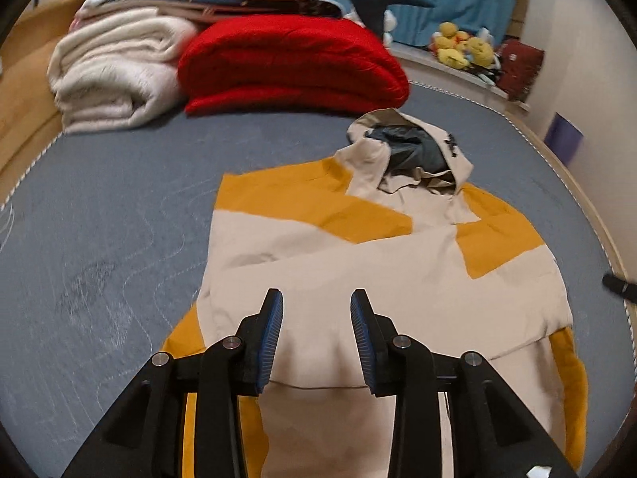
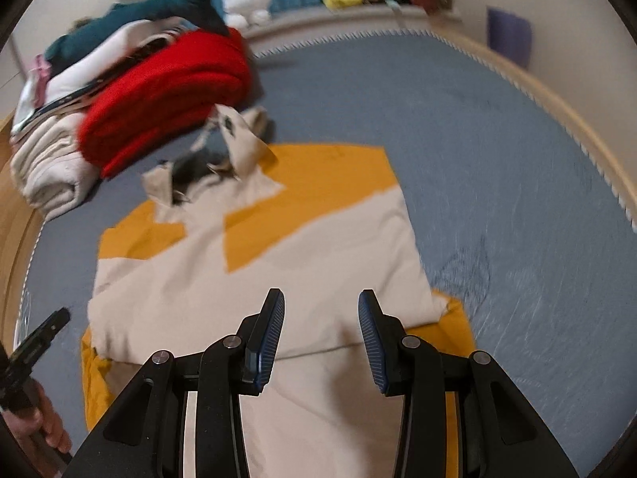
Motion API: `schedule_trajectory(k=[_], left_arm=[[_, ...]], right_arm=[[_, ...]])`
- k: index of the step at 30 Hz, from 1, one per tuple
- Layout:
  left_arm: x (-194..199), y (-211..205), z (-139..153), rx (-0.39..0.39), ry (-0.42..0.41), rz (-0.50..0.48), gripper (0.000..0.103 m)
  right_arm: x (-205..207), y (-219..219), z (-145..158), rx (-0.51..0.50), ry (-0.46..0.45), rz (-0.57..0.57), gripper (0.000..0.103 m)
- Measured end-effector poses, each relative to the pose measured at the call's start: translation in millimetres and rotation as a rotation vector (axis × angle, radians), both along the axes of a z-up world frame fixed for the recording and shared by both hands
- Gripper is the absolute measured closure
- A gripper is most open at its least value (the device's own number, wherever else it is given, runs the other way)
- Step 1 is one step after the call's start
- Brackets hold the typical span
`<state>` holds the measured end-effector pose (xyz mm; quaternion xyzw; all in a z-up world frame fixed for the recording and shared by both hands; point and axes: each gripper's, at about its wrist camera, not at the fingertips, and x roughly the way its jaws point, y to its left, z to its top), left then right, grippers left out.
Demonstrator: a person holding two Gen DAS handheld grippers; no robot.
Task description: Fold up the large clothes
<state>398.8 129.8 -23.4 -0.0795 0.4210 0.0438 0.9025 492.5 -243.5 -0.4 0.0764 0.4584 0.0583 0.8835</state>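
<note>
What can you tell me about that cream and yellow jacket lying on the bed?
The jacket is a thin, smooth-looking hooded shell, cream with mustard-yellow panels. It lies flat on the grey-blue bed cover, sides already folded inward over the body, hood crumpled open at the far end showing a dark lining. Neither claw grips it.

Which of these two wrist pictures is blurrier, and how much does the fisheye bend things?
Right wrist view: blurrier, with the folded red blanket and the cream-and-mustard hooded jacket smeared, while the fingers stay sharp. Left wrist view: mostly crisp, only slight softness on the far yellow plush toys. Both views: the grey-blue bed cover curves strongly at its edges, and the corners go black.
</note>
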Motion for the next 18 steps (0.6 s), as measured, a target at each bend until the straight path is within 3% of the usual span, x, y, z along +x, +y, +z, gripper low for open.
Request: schedule_trajectory(k=[7,11,14,18], left_arm=[[2.7,-3.5,10.6,0.004,-0.022,-0.070,0.072],[5.0,-2.8,20.0,-0.022,-0.017,-0.108,0.088],[23.8,4.9,28.0,-0.058,-0.016,-0.103,0.092],[77.2,9.6,30.1,-0.078,0.011,-0.089,0.092]], right_arm=[[-8.5,21.1,32.7,-0.079,-0.091,0.080,0.063],[-5.7,17.8,33.8,-0.074,-0.060,0.090,0.063],[1.1,14.0,30.8,-0.083,-0.025,0.109,0.063],[6.4,7.1,24.6,-0.096,0.011,0.111,0.063]])
